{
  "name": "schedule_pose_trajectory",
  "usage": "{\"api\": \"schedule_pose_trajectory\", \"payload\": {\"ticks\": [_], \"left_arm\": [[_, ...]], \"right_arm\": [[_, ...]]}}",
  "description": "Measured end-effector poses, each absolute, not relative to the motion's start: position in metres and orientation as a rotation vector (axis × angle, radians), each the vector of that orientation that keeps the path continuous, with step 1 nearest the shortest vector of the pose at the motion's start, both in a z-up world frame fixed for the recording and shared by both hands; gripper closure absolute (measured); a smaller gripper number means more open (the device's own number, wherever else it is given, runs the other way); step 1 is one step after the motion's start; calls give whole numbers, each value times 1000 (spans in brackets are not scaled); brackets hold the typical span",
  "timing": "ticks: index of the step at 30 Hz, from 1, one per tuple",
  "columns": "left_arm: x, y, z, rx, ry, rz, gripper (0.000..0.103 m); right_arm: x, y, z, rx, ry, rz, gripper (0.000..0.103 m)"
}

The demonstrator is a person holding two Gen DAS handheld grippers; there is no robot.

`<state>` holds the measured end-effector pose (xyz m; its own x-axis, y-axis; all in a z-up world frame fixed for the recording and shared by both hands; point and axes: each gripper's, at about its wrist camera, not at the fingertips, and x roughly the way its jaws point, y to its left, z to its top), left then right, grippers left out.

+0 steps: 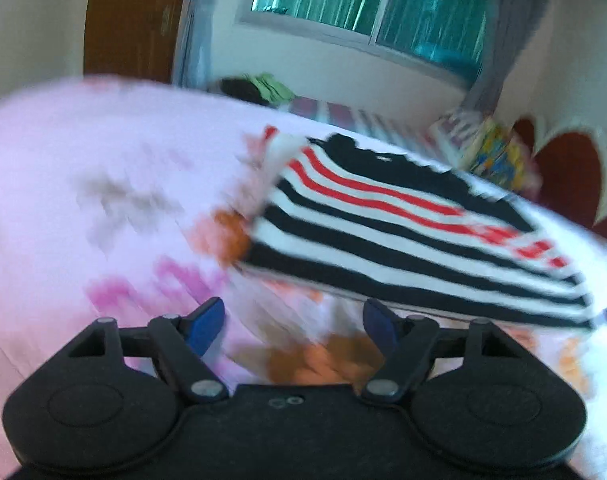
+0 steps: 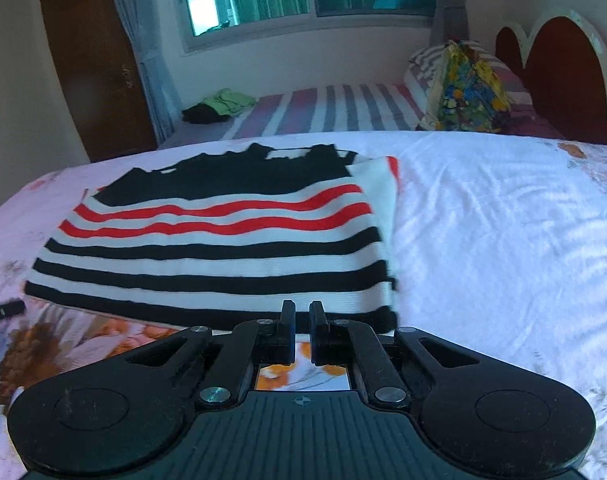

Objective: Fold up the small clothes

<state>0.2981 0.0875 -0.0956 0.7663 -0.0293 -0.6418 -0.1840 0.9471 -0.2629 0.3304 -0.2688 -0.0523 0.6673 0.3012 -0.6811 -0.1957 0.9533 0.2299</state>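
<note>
- The striped top (image 2: 219, 236) lies flat on the bed sheet (image 2: 503, 240), w/ black, white & red bands. It looks folded already: the right side is tucked in and a white bit w/ a red edge peeks out at the far right.
- Right gripper (image 2: 302, 318) sits just near the top's near hem, low over the bed. Its two fingers are almost together w/ only a thin gap, and no cloth is between them. So it's nearly closed on nothing.
- Left gripper (image 1: 293, 318) is off to the left of the top, near its left near corner. Its blue pads (image 1: 205, 330) are wide apart and hold nothing. This view is v. blurry.
- Far away on the other bed: a green & black pile (image 2: 219, 106) and a bright colored pillow (image 2: 467, 88). Not part of the job, I think.
- What could go wrong:
  - Right one may pinch only the top layer, bc the hem is a thick stack. Then the fold pulls open.
  - It may grab the sheet too, bc the sheet is soft & right under the hem.
  - If one side lifts first, the top goes crooked and the tucked side slips out.
</note>
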Motion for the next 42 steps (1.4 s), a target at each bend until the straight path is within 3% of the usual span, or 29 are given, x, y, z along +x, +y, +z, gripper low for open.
{"api": "schedule_pose_trajectory", "payload": {"ticks": [1,7,14,17,19,24,28,32,35,42], "left_arm": [[297,88,-98,-383,692,70,45],[327,116,-125,-825,635,62,45],[365,129,-134,-913,586,104,47],[377,131,-138,-932,577,123,60],[383,136,-143,-966,583,149,79],[393,143,-138,-961,615,120,89],[373,154,-125,-1061,500,13,89],[368,164,-165,-1185,581,52,89],[371,164,-161,-1153,588,43,89],[390,120,-66,-861,517,-151,90]], "right_arm": [[331,-265,-51,159,789,295,98],[340,-246,-44,225,746,353,98],[374,-226,-45,257,706,372,98],[396,-208,-53,257,720,413,98],[409,-195,-61,247,732,433,98],[437,-164,-79,226,767,449,98],[443,-155,-85,241,759,501,98],[445,-149,-109,193,806,485,99],[445,-150,-107,182,814,484,99],[453,-166,-106,324,838,454,102]]}}
